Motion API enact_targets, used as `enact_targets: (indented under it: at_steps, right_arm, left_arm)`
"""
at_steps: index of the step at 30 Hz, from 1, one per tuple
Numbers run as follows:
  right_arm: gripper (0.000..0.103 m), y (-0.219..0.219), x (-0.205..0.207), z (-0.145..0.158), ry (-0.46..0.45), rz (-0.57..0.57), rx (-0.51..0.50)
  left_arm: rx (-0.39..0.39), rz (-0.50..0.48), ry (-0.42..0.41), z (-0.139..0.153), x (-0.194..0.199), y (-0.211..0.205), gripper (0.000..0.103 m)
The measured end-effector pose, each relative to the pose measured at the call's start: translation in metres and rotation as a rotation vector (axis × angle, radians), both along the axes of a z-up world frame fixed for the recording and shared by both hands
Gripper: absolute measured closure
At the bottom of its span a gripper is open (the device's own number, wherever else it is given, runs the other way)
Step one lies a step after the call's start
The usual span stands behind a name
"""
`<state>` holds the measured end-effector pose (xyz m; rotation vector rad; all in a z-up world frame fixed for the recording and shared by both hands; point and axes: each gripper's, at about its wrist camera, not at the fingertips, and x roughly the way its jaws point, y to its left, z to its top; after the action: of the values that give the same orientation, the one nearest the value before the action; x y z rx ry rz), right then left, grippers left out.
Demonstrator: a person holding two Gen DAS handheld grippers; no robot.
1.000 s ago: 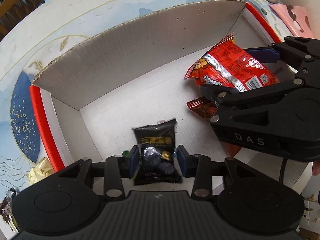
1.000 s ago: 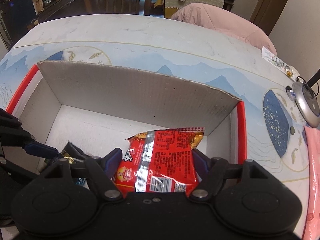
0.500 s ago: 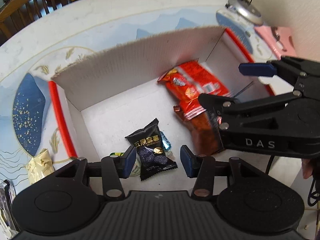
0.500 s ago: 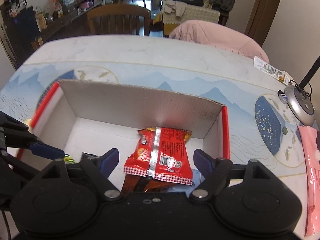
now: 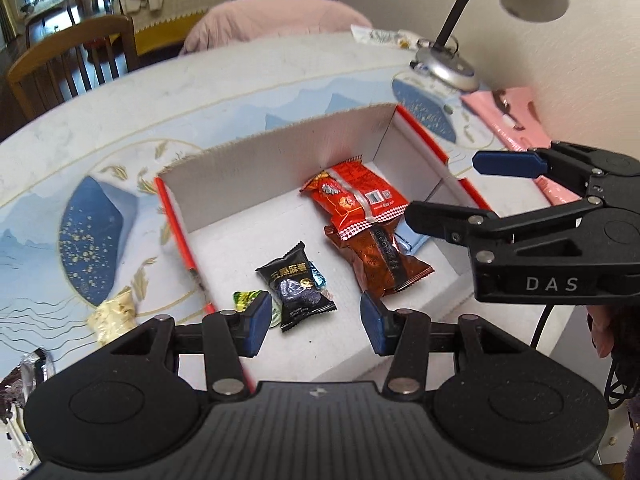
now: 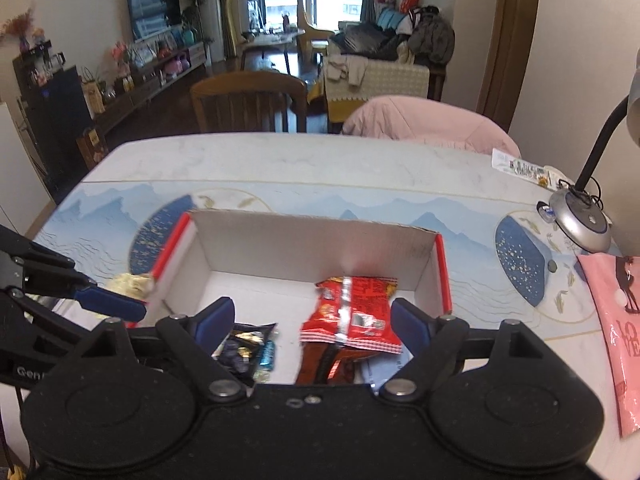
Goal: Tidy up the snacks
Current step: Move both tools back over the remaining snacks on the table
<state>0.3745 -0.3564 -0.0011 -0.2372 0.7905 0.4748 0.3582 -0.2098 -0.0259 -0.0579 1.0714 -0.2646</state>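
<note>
Both grippers have pulled up and back from the box since a second ago, leaving their packets behind. Nearest, the left gripper hangs with fingers spread wide and empty above the black snack packet, which lies on the floor of the cardboard box. The right gripper likewise has its fingers wide apart, touching nothing, over the red snack packet. That packet rests partly on a brown packet toward the box's far right corner. Beyond, a lamp base sits on the desk.
</note>
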Motion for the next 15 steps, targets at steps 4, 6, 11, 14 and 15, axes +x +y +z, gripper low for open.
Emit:
enact_targets:
  at_steps: [4, 6, 11, 14, 15]
  right_arm:
    - [0.014, 0.009, -0.021, 0.009, -0.028, 0.003, 0.035]
    - [0.011, 0.014, -0.031, 0.013, -0.044, 0.004, 0.057]
    - [0.009, 0.028, -0.053, 0.018, -0.06, 0.007, 0.11]
    - [0.008, 0.039, -0.066, 0.02, -0.073, 0.016, 0.127]
    - [0.007, 0.043, -0.071, 0.02, -0.075, 0.022, 0.135]
  left_arm:
    - [0.006, 0.003, -0.057, 0.013, -0.021, 0.013, 0.055]
    - [0.002, 0.005, -0.079, 0.019, -0.032, 0.021, 0.053]
    - [-0.001, 0.023, -0.141, 0.031, -0.06, 0.043, 0.049]
    - [0.002, 0.037, -0.177, 0.037, -0.077, 0.058, 0.045]
    - [0.001, 0.045, -0.186, 0.039, -0.083, 0.064, 0.043]
